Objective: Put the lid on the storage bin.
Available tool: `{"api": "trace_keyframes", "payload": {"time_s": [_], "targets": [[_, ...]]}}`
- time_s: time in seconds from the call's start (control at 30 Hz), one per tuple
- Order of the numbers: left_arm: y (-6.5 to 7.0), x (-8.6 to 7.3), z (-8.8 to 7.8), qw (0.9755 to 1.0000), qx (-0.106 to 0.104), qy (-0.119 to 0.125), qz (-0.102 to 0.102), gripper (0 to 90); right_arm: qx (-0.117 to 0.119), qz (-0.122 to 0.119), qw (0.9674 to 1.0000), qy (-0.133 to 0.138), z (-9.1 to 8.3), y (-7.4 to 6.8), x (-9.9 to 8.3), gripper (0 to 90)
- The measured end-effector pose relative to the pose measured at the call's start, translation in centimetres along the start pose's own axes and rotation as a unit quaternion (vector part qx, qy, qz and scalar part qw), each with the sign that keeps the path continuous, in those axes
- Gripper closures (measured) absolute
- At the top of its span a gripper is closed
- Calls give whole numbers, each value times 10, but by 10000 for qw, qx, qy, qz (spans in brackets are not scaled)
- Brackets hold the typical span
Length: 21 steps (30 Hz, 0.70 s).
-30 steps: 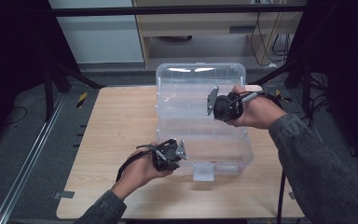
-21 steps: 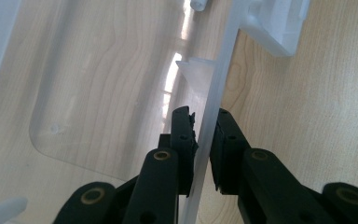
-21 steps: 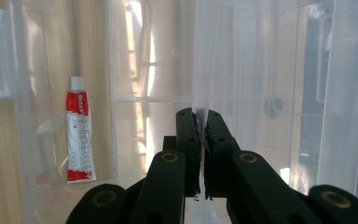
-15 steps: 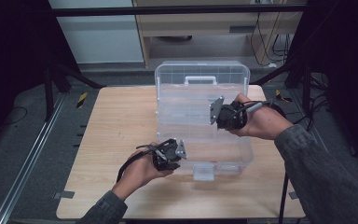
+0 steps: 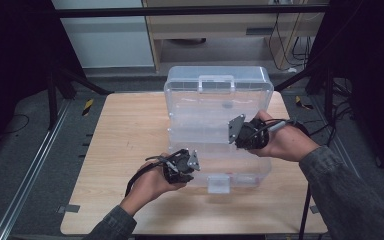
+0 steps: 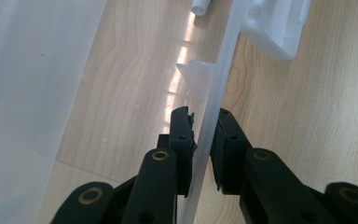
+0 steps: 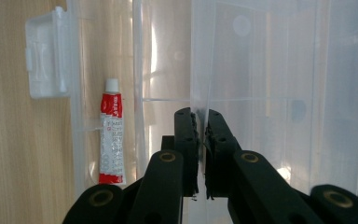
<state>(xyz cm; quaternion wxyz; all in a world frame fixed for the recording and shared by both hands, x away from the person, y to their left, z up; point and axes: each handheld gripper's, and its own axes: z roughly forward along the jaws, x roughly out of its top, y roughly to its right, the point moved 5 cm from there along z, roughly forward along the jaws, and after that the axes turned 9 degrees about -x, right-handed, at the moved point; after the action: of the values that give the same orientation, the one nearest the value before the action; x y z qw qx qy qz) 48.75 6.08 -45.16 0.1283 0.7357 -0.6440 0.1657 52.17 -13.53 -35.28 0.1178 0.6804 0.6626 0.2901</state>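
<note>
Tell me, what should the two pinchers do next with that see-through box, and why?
Probably the right gripper should keep swinging the lid toward upright. It pinches the lid's edge and the lid stands only partly raised, while the left gripper clamps the box's front wall steady. A red tube lies inside.

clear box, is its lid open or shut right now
Partly open: in the high view the lid tilts up off the box, the right gripper shut on its edge. The left gripper clamps the box's wall.

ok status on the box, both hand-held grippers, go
Left hand-held gripper clamped on clear box front rim. Right hand-held gripper pinching lid edge, lid part raised. Red-white tube inside. Nothing blocking.
</note>
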Motion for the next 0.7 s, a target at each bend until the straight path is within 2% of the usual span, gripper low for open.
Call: {"api": "trace_keyframes", "payload": {"time_s": [0.07,0.1,0.27,0.3,0.37,0.4,0.43,0.53,0.57,0.6,0.63,0.7], "targets": [[0,0,1,10000,-53,73,-23,790,17,12,10000,11,0,-2,-1,852],[5,-1,2,9990,-11,176,-407,790,12,-1,10000,29,0,-2,-1,851],[4,-2,1,9995,-43,119,-274,790,31,1,10000,31,0,-5,-2,850],[0,0,1,9999,-44,91,-20,789,47,-11,10000,29,0,-6,-2,851],[0,-1,0,10000,16,82,-20,789,68,-9,10000,37,0,-7,-2,850],[0,-1,1,9999,-35,111,-26,789,69,-14,10000,29,0,-7,-2,849],[4,-2,2,9993,-44,181,-314,788,78,-10,10000,35,0,-8,-2,848],[6,-2,2,9988,-36,218,-429,788,77,-18,10000,26,0,-9,-2,845],[6,-2,2,9989,-45,224,-411,788,84,-12,10000,22,0,-9,-2,846],[6,-2,2,9990,-39,224,-385,787,85,-21,10000,12,0,-9,-2,847],[1,-1,1,9999,-28,167,-33,787,94,-29,10000,13,0,-9,-2,848],[1,-1,2,9998,-22,193,-43,786,129,-55,9999,-1,0,-11,-2,848]]}}
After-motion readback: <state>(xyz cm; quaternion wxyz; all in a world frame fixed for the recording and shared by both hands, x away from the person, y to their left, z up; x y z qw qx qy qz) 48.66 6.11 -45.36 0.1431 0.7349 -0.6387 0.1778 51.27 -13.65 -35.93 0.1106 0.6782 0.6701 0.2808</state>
